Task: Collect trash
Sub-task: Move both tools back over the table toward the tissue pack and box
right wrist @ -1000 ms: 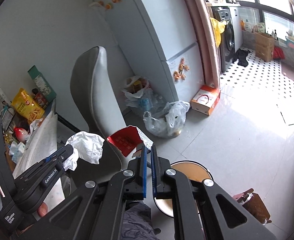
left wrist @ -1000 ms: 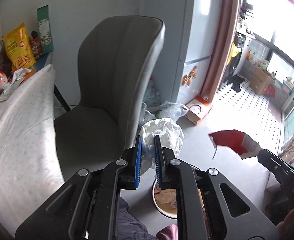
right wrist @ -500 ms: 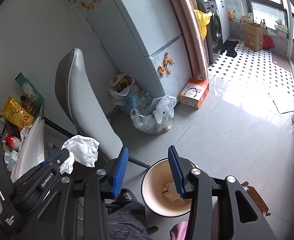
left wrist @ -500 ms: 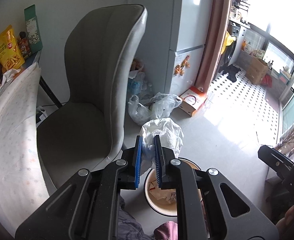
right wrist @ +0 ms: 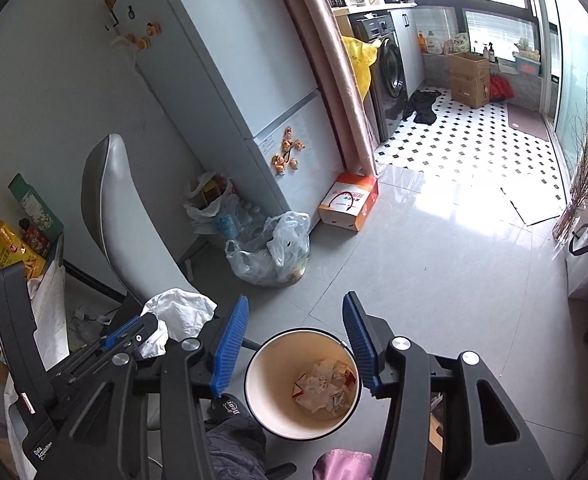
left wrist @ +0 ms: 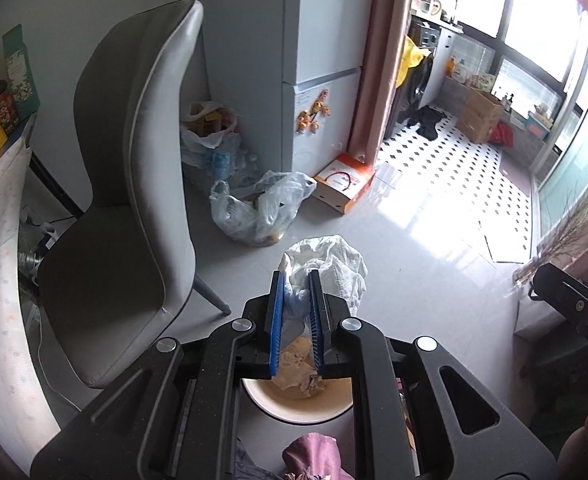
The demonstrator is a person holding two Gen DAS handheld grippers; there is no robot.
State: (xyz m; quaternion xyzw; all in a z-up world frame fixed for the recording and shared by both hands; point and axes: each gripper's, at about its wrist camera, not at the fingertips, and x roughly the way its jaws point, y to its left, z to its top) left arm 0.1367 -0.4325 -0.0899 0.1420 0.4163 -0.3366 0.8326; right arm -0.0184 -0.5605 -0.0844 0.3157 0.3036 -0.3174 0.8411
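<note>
We stand on a pale grey tiled floor [left wrist: 434, 264], and in the left wrist view our landmark is the round waste bin [left wrist: 294, 408] at the bottom of the frame; a grey chair [left wrist: 133, 184] stands to the left of the bin, and a clear plastic bag [left wrist: 257, 212] of rubbish lies beyond the bin toward the fridge [left wrist: 322, 60]; the left gripper [left wrist: 297, 312] has its fingers narrow and clamped on a crumpled white tissue [left wrist: 326, 264], which hangs above the bin's far rim; to do this step well, we judge we should bring the wad squarely over the bin's mouth before letting go, since so light a wad could land on the rim or beyond it.

In the right wrist view the bin [right wrist: 253, 392] sits directly under the right gripper [right wrist: 296, 346], whose jaws are opening, standing wide with nothing between them; paper scraps [right wrist: 326, 384] and a red-printed piece lie inside the bin; the tissue [right wrist: 177, 316] shows left of the bin, close to its rim, pinched in the left gripper [right wrist: 133, 330].
</note>
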